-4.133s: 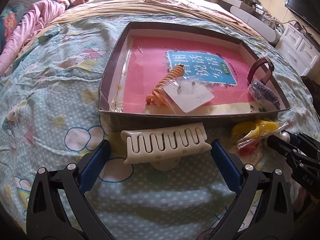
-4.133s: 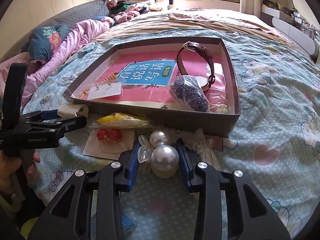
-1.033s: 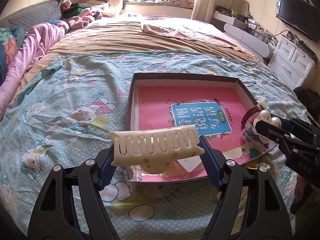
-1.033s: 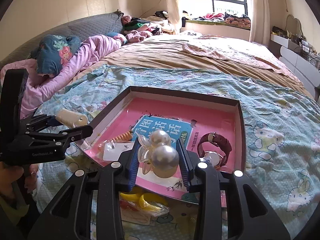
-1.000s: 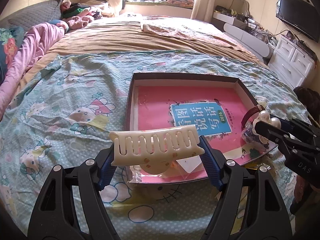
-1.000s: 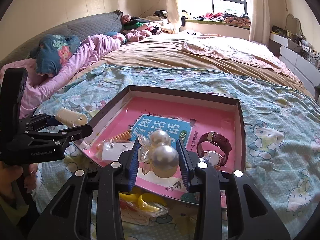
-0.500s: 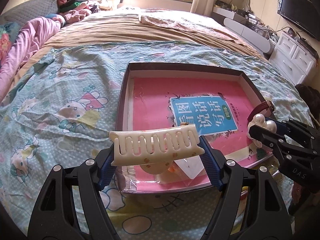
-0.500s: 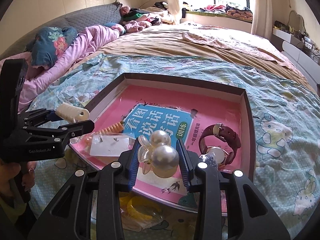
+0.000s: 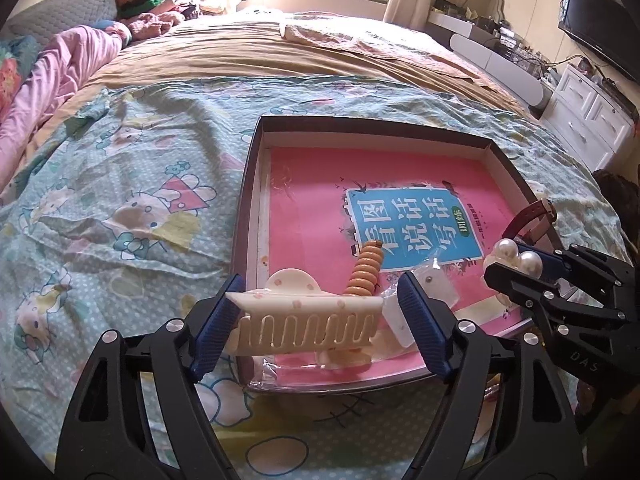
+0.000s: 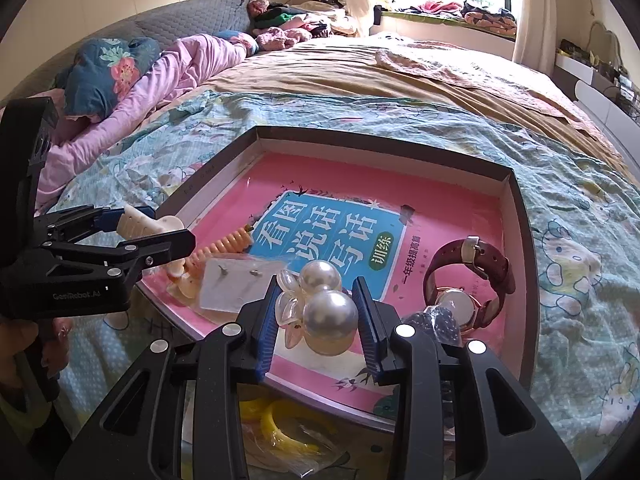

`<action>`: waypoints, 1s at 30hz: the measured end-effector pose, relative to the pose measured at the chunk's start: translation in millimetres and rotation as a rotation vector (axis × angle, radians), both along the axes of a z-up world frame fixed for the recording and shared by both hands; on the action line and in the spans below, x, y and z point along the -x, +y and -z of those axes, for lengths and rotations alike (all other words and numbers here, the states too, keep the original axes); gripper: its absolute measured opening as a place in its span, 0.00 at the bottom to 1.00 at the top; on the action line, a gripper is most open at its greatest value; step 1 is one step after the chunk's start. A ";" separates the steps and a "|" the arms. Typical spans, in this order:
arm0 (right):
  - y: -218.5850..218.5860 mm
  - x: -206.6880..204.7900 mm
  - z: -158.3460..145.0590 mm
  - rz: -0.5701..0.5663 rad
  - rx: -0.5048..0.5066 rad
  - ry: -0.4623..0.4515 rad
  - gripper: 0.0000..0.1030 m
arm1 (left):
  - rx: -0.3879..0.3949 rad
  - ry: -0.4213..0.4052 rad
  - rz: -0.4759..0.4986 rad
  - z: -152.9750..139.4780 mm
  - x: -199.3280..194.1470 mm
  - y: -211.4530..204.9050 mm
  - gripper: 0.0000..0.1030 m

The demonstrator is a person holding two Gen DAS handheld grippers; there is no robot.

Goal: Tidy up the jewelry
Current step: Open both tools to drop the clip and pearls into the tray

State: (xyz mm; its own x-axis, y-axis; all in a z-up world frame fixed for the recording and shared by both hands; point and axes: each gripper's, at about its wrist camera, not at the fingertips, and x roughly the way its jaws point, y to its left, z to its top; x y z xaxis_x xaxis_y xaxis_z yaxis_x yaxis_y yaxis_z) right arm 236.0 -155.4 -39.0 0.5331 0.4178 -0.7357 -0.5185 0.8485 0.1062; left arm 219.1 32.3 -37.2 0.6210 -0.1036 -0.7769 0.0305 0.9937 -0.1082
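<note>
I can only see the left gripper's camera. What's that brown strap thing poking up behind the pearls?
Observer: It's a watch with a round pale face, lying inside the box.
Operator: Is anything next to it?
Observer: Yes, a small bag of dark beads lies against the watch's near side.
Operator: Is that clip just pearls?
Observer: No. The pearl clip also has clear flower petals on its left side, and the right gripper grips it by its sides.

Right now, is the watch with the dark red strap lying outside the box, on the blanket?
No. The watch lies inside the box, on the pink book cover near the box's right wall.
</note>
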 end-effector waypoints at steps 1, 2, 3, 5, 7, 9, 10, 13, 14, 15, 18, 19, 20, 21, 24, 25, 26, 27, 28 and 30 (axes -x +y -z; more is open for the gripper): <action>0.2 -0.2 0.3 0.000 0.001 0.001 0.33 | -0.003 0.000 0.001 0.1 0.2 -0.6 0.69; -0.2 0.2 0.3 0.000 0.001 0.002 0.33 | -0.004 0.000 0.001 0.0 0.6 -1.0 0.69; -0.3 0.2 0.3 0.000 0.000 0.003 0.33 | -0.001 -0.001 0.001 -0.3 1.4 -0.6 0.69; -0.2 0.0 0.5 0.000 0.003 0.005 0.33 | 0.007 -0.002 0.000 -1.6 2.4 0.8 0.70; -0.5 0.5 0.9 0.001 0.002 0.009 0.33 | 0.010 -0.008 -0.003 -4.3 4.4 1.6 0.72; 0.9 0.7 1.4 0.001 0.002 0.012 0.33 | -0.004 -0.018 -0.014 -7.2 6.5 2.6 0.76; 1.0 1.1 1.4 0.000 0.001 0.014 0.33 | -0.003 -0.022 -0.016 -8.7 7.5 3.6 0.76; 2.8 2.1 2.6 -0.001 0.002 0.019 0.33 | 0.003 -0.027 -0.024 -11.6 9.4 6.4 0.76; 3.0 2.5 2.9 -0.001 0.001 0.021 0.33 | 0.002 -0.028 -0.025 -12.2 10.1 6.9 0.77; 3.4 2.9 3.1 -0.002 0.001 0.023 0.33 | 0.002 -0.029 -0.026 -12.7 10.6 7.3 0.77; 3.7 3.7 3.0 -0.001 -0.001 0.026 0.33 | 0.007 -0.032 -0.032 -14.4 12.0 8.7 0.77; 3.8 3.7 3.2 0.000 0.000 0.027 0.33 | 0.006 -0.033 -0.034 -15.0 12.5 8.9 0.77; 4.4 3.6 3.1 0.000 -0.001 0.028 0.33 | 0.007 -0.035 -0.035 -15.6 13.3 9.3 0.77; 4.7 3.5 3.0 0.001 -0.001 0.028 0.33 | 0.007 -0.038 -0.037 -16.2 14.3 9.8 0.78; 3.4 3.9 2.2 0.000 -0.008 0.031 0.37 | 0.007 -0.045 -0.042 -18.5 16.4 11.1 0.78; 2.9 5.1 0.8 0.002 -0.011 0.026 0.39 | 0.007 -0.046 -0.043 -19.3 16.9 11.3 0.78; 2.0 6.3 -0.8 0.002 -0.014 0.024 0.45 | 0.008 -0.048 -0.044 -20.1 17.6 11.6 0.78; 0.9 7.3 -2.9 0.004 -0.019 0.019 0.47 | 0.008 -0.050 -0.045 -21.1 18.1 12.0 0.78; 0.0 8.2 -4.8 0.004 -0.022 0.015 0.48 | 0.009 -0.051 -0.045 -21.8 18.4 11.8 0.78; -2.7 9.8 -9.2 0.013 -0.033 0.011 0.54 | 0.009 -0.055 -0.046 -23.2 19.5 12.0 0.78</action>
